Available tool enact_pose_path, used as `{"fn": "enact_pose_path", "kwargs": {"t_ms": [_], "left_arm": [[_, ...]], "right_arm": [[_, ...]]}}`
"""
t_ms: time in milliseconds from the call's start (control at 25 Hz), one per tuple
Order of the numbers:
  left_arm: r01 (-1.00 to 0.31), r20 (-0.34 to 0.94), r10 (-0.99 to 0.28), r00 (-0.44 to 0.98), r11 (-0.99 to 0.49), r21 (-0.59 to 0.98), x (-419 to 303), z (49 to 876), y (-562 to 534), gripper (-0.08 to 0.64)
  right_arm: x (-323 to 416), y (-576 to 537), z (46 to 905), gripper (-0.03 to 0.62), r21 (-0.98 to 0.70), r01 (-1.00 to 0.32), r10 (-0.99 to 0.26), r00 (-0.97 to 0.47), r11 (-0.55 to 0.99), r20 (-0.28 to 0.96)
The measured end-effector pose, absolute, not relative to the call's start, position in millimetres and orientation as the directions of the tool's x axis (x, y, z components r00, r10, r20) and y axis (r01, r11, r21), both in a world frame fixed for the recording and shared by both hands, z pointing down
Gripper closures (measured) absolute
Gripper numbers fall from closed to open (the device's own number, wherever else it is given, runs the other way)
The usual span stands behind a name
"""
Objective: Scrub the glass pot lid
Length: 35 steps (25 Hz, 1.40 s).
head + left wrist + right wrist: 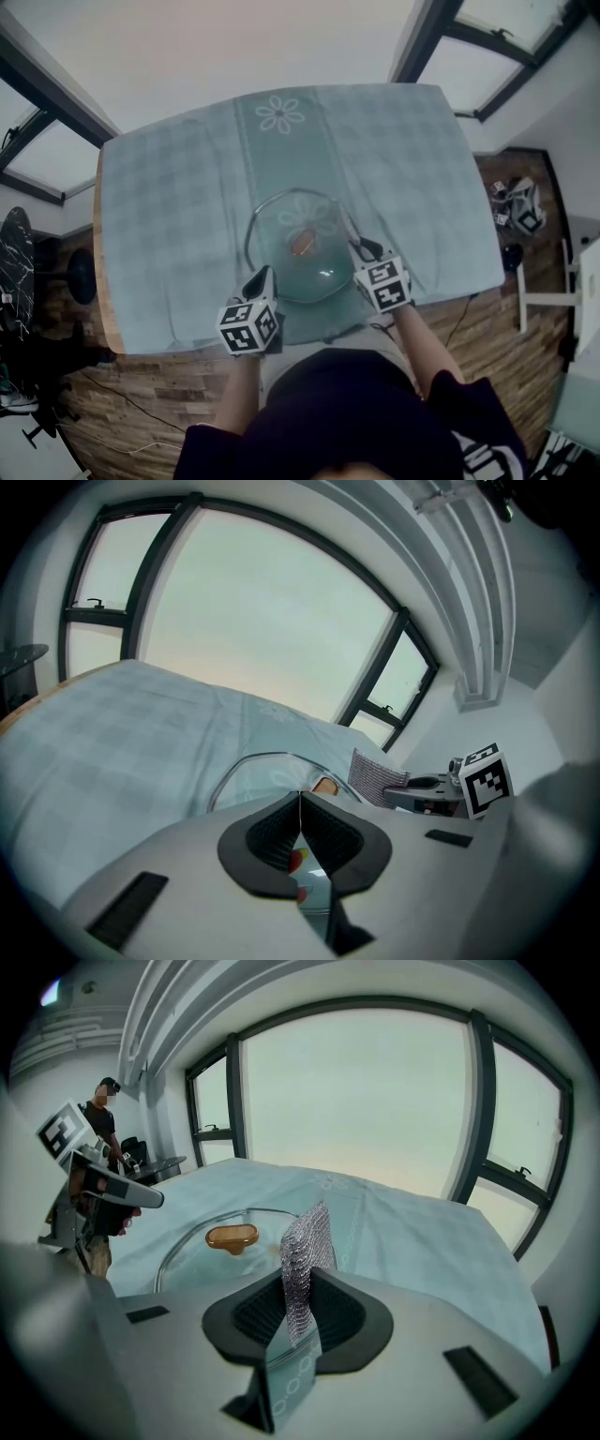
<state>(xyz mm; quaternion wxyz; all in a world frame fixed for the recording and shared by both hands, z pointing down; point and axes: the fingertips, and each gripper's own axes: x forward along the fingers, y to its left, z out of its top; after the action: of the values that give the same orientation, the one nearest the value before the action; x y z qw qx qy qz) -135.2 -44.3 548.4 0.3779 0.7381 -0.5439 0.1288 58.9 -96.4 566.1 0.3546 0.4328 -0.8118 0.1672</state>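
on tablecloth (169, 216), glass pot lid (317, 274), right gripper (302, 1283) pinching mesh scrubber (308, 1239)

The tabletop (102, 281) has a wooden edge on one side. A pale blue checked cloth (169, 216) covers it, with a white flower (279, 113) at the far end. The round glass lid (281, 220) lies on the cloth, near the close edge. A brown knob (301, 244) sits on the lid's middle.
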Motion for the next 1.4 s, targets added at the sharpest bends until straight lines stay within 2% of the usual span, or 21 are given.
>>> {"fn": "enact_pose_path", "kwargs": {"t_ms": [680, 1400], "left_arm": [[-0.913, 0.619, -0.71, 0.337, -0.084, 0.4, -136.1, 550.9, -34.1, 0.555], [-0.901, 0.609, -0.695, 0.381, -0.132, 0.413, -145.6, 549.5, -35.5, 0.555]], "right_arm": [[54.3, -89.8, 598.6, 0.522, 0.02, -0.785, -0.518, -0.389, 0.619, 0.762], [23.3, -56.5, 604.5, 0.518, -0.006, -0.782, -0.491, -0.396, 0.623, 0.776]]}}
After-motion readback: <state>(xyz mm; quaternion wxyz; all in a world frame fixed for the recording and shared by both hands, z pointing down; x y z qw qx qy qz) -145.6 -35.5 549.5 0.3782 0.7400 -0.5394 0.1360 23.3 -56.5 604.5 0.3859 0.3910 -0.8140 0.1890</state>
